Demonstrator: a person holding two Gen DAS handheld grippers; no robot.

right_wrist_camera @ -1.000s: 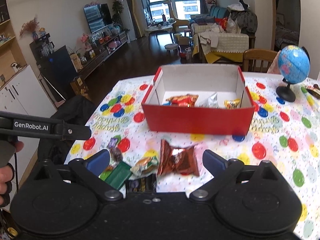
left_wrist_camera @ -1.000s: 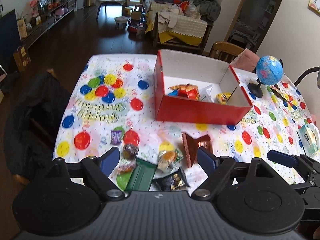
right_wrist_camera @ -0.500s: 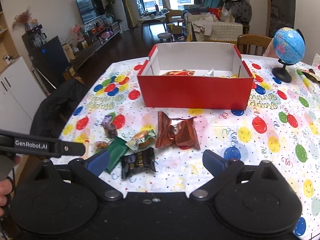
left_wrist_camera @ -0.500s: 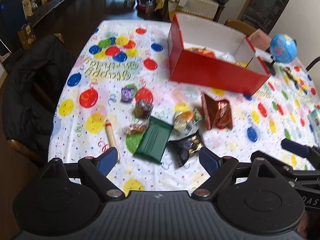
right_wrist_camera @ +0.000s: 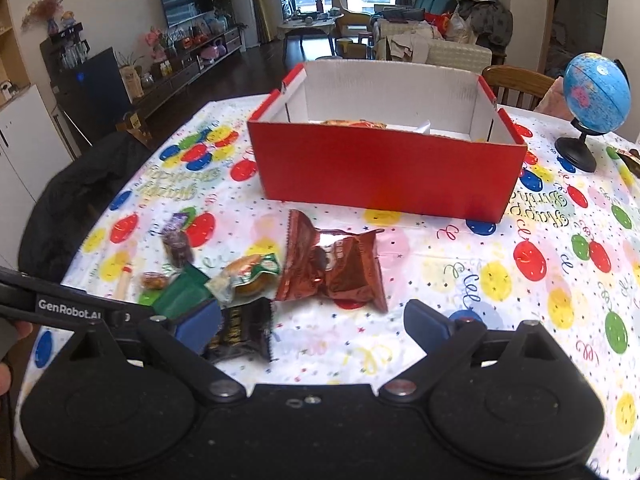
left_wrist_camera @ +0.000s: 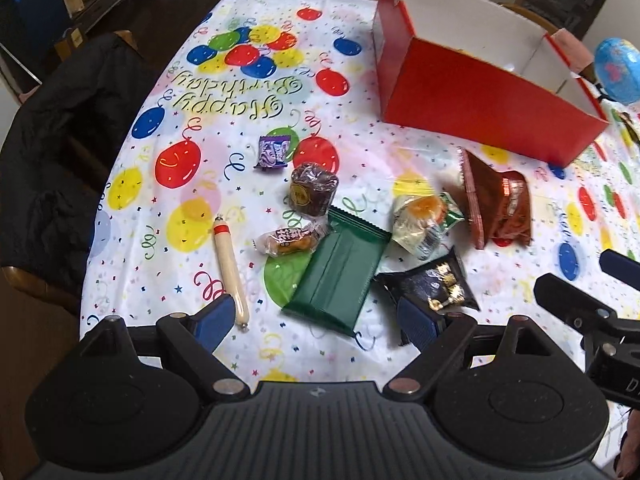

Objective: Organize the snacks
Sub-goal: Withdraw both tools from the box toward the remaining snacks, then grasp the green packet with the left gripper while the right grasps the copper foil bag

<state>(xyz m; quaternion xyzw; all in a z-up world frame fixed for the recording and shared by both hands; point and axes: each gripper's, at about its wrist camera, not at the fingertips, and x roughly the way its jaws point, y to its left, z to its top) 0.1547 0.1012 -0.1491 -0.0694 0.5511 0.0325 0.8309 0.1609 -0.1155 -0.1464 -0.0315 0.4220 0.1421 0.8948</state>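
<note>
- Your left gripper [left_wrist_camera: 316, 320] is spread wide with nothing pinched; the green packet [left_wrist_camera: 338, 270] lies on the table [left_wrist_camera: 132, 240] just beyond the gap between its fingers.
- The green packet's long axis runs from the near edge of the table up and a little right, its crimped end pointing toward the red box [left_wrist_camera: 480, 104].
- The black snack bag [left_wrist_camera: 434, 284] sits against the inner side of your left gripper's right finger; whether they touch you cannot tell.
- The cream sausage stick [left_wrist_camera: 230, 272] lies just outside the left finger, pointing away from the near edge, red band at its far end.
- Your right gripper [right_wrist_camera: 312, 328] is also spread and empty. The red-brown foil bag [right_wrist_camera: 332, 268] lies just ahead of its gap, crumpled, long axis across the view, between the gripper and the red box.
- In the right wrist view, the black snack bag pokes out beside the right gripper's left finger.
- The red box stands open toward the far edge, with some snacks inside; the globe [right_wrist_camera: 596, 92] stands to its right.
</note>
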